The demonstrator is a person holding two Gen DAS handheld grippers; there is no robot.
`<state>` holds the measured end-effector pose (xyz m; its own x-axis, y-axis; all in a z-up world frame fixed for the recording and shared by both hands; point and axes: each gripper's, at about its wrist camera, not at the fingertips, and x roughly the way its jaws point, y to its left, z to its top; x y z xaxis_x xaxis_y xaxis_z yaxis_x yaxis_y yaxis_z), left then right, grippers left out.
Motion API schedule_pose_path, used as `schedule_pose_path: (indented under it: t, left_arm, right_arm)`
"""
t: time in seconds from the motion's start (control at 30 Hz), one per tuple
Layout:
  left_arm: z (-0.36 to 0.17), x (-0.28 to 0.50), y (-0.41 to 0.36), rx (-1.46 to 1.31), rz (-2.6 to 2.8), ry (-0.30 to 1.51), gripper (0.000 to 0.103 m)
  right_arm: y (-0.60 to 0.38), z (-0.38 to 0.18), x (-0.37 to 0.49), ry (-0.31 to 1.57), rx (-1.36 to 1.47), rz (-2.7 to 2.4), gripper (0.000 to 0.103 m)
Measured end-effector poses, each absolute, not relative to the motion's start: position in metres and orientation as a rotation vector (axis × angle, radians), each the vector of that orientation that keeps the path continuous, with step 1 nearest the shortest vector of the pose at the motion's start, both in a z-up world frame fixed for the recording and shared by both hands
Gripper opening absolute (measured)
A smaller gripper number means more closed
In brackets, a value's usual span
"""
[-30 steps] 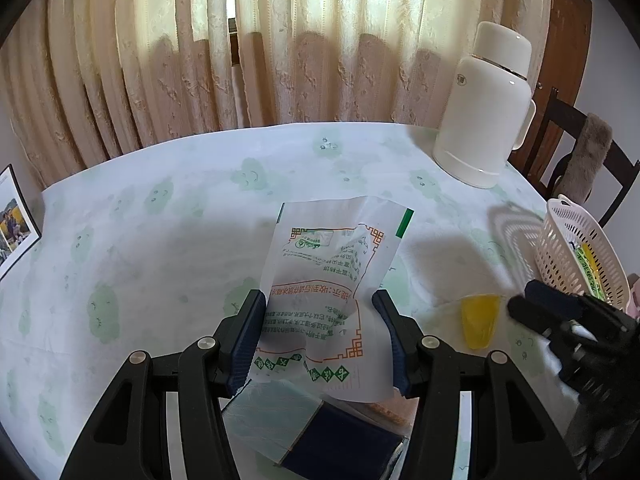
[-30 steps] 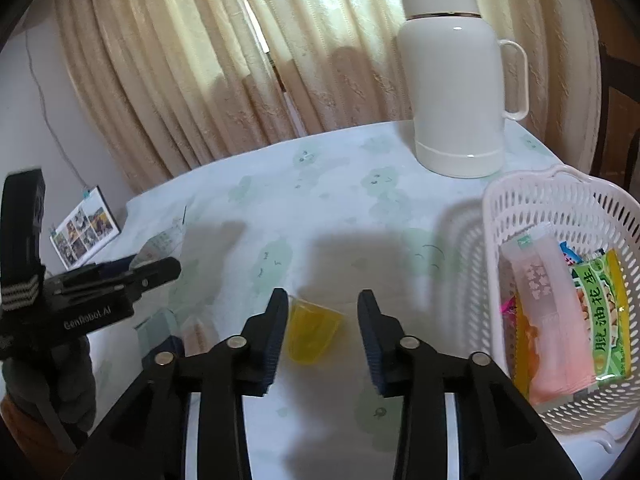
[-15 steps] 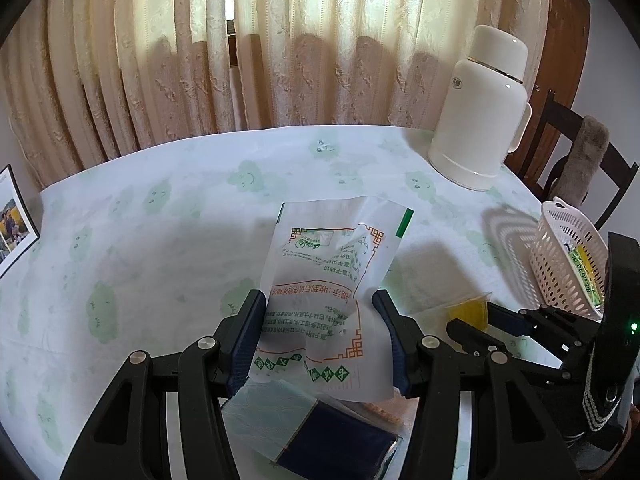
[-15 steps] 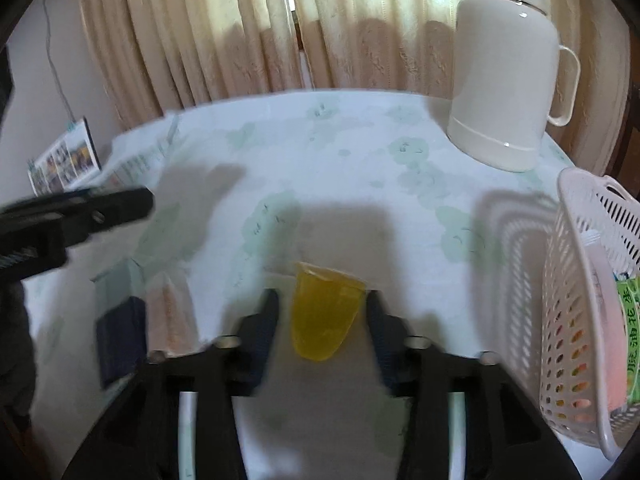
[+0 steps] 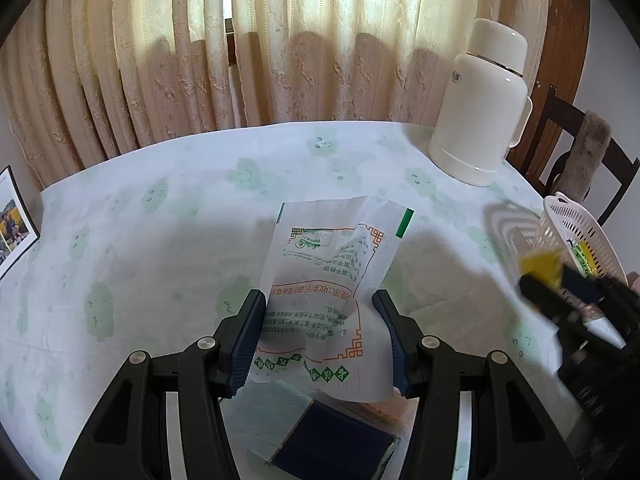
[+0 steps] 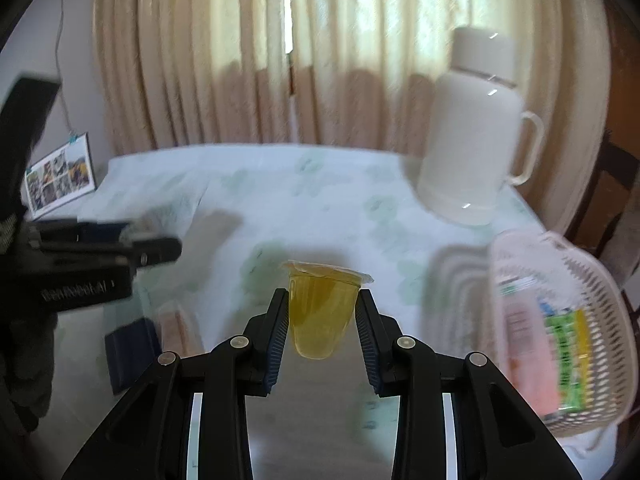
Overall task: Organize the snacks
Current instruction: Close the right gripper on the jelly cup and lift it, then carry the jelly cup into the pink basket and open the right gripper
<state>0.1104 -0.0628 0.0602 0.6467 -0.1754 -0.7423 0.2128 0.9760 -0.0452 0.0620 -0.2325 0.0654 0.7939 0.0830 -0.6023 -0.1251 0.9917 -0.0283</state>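
My right gripper [image 6: 322,304] is shut on a yellow jelly cup [image 6: 323,312], and the cup hangs clear of the tablecloth. In the left wrist view the same cup [image 5: 540,266] and right gripper [image 5: 560,286] show blurred beside the white basket [image 5: 576,224]. That basket [image 6: 600,280] sits to the right and holds a pink pack [image 6: 524,344] and a green pack [image 6: 568,348]. My left gripper [image 5: 320,316] is shut on a crumpled white printed bag [image 5: 328,264], which stands up between its fingers.
A white thermos jug [image 5: 480,108] stands at the back right of the table. A dark blue pack [image 5: 336,440] and a pinkish pack [image 6: 176,328] lie under the left gripper. A photo frame [image 5: 12,224] stands at the left edge, a chair [image 5: 580,160] beyond the basket.
The right gripper closed on the yellow cup, lifted it off the table and carried it toward the basket. The left gripper and its bag stayed put.
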Motion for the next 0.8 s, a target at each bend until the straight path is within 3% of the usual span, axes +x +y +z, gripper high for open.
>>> schedule_pose_path:
  t: [0.8]
  left_arm:
    - [0.058, 0.100, -0.095, 0.081, -0.252, 0.845, 0.051]
  right_arm:
    - [-0.305, 0.096, 0.043, 0.570, 0.001, -0.140, 0.035]
